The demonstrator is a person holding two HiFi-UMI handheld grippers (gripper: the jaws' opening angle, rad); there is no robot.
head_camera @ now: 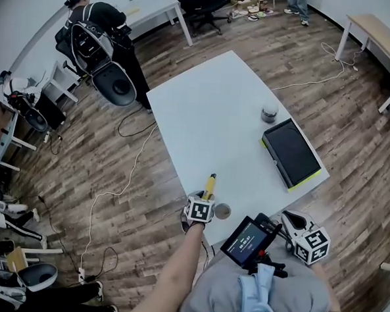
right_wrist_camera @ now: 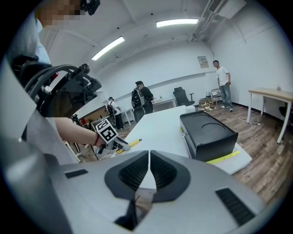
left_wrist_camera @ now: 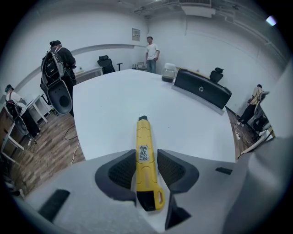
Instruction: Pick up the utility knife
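A white table (head_camera: pixel 204 113) carries a black case (head_camera: pixel 291 153) with a yellow-green edge. Well apart from the black case, at the table's near edge, the left gripper (head_camera: pixel 205 197) holds the yellow utility knife (head_camera: pixel 210 184).

In the left gripper view, the 2 fingers (left_wrist_camera: pixel 121 171) press against either side of the knife's handle, about midway along it. Its dark tip points forward past the fingers, out over the table towards the black case. Its rear end, with a hanging loop, sits back between the finger bases.

The right gripper (right_wrist_camera: pixel 149 160) is held off the table, nearer the person than the black case. Its 2 fingers are closed together with nothing between them.

A small round jar (head_camera: pixel 269 112) stands just beyond the black case.
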